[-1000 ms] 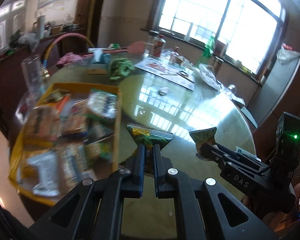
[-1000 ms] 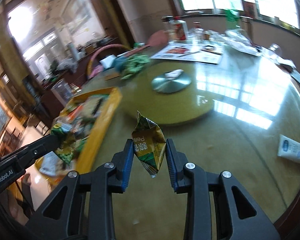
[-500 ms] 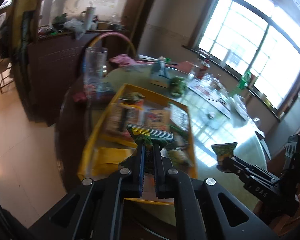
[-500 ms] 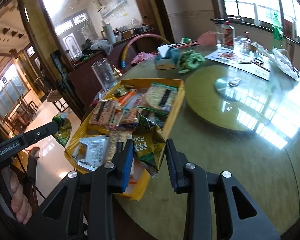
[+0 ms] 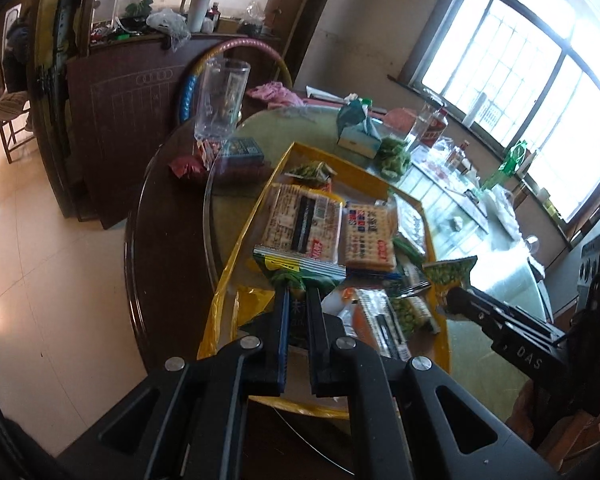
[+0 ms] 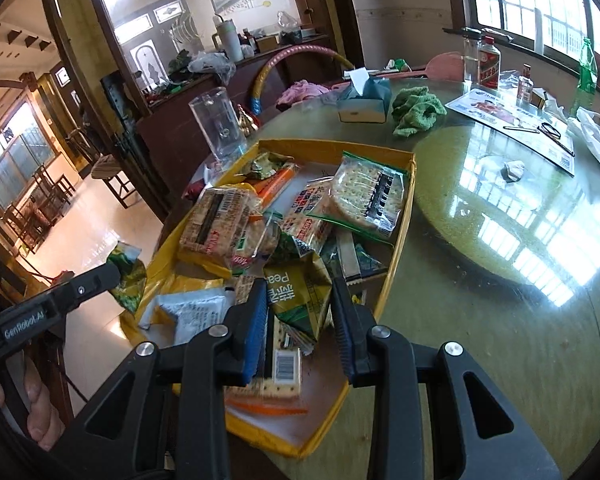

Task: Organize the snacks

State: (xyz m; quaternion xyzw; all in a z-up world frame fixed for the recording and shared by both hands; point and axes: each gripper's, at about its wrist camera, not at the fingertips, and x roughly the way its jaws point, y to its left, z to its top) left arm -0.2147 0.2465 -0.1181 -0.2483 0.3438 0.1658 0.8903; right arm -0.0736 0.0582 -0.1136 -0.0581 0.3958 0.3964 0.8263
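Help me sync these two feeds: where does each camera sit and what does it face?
Left wrist: on the left claw, shut on a green snack packet, facing the yellow cardboard tray; right claw at right.
Right wrist: on the right claw gripping a green pea packet; left claw and hand at left.
Shared: tray, clear glass tumbler.

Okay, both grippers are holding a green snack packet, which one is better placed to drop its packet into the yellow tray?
Right, probably. The right gripper holds its pea packet over the yellow tray, while the left gripper's packet hangs outside the rim.
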